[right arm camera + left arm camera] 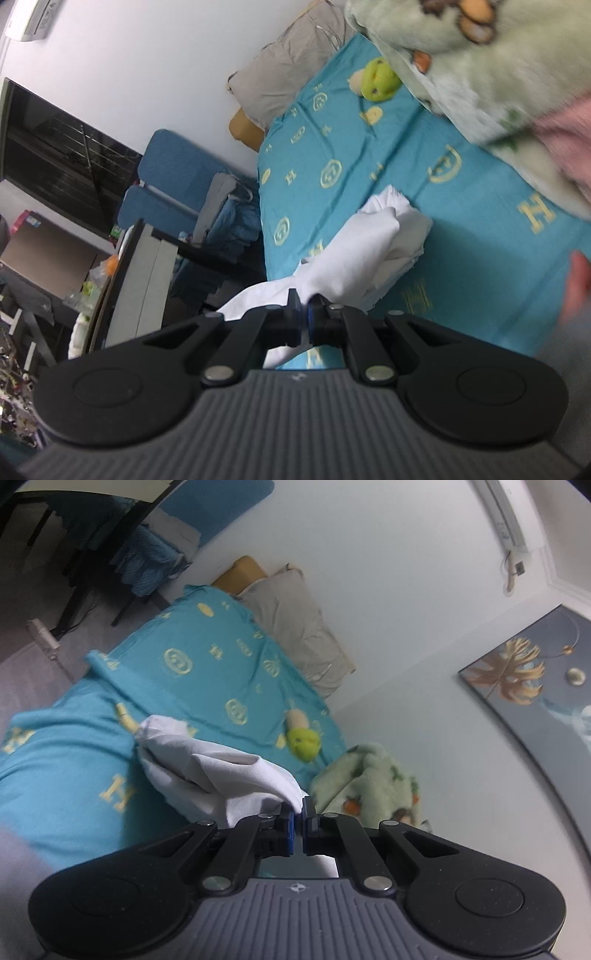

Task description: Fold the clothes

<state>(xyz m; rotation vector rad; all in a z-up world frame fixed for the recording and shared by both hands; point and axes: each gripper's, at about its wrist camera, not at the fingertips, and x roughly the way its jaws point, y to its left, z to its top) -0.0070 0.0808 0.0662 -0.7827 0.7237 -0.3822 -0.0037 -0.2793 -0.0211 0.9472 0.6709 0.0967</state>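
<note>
**Both grippers pinch a white garment over the bed**

The bed [192, 657] fills most of both views, covered with a teal sheet [461, 258] printed with pale yellow letters and emblems. At its head a grey pillow [299, 627] leans against the white wall [388, 572], with a tan cushion [240, 570] tucked behind it. A pale green fleece blanket [480, 55] with cartoon prints lies bunched along the wall side of the bed. A framed picture [532, 686] of a golden leaf hangs on the wall.

The white garment [221, 771] lies crumpled on the sheet near the middle of the bed, with part of it lifted and stretched toward each gripper.

The left gripper [298, 814] has its fingers closed almost together on a corner of the garment; white cloth shows between the blue pads. The right gripper [304, 312] is likewise closed tight on another bunched edge, and the cloth runs from its tips up to the pile.

A small green plush toy [303, 740] rests on the sheet just beside the blanket, well apart from the garment.
</note>
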